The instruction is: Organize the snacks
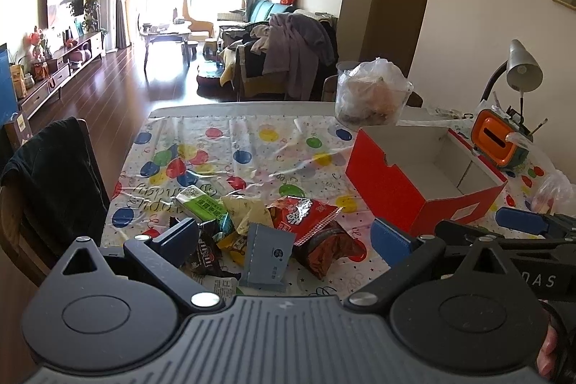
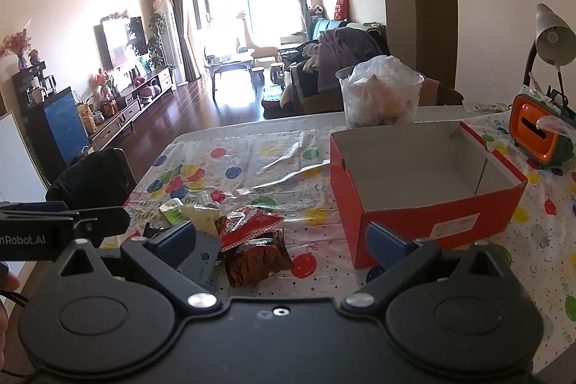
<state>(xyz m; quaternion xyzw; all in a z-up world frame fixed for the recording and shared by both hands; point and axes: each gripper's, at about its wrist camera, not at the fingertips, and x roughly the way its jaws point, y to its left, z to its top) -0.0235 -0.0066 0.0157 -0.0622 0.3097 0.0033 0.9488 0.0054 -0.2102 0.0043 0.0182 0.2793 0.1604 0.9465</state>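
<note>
A heap of snack packets lies on the balloon-print tablecloth (image 1: 252, 146): a red packet (image 1: 306, 215), a dark red-brown bag (image 1: 324, 249), a grey-blue sachet (image 1: 266, 254), a green-and-white pack (image 1: 198, 204), a yellow wrapper (image 1: 248, 211) and a dark chocolate bag (image 1: 205, 254). An open red cardboard box (image 1: 421, 182) with a white, empty inside stands to their right. My left gripper (image 1: 284, 240) hovers open just before the heap. My right gripper (image 2: 280, 242) is open too, low over the table, between the heap (image 2: 252, 240) and the red box (image 2: 424, 189).
A clear tub stuffed with a plastic bag (image 1: 370, 96) stands behind the box. An orange-and-green gadget (image 1: 498, 143) and a grey desk lamp (image 1: 522, 67) sit at the far right. A chair draped in black cloth (image 1: 54, 182) stands by the table's left edge.
</note>
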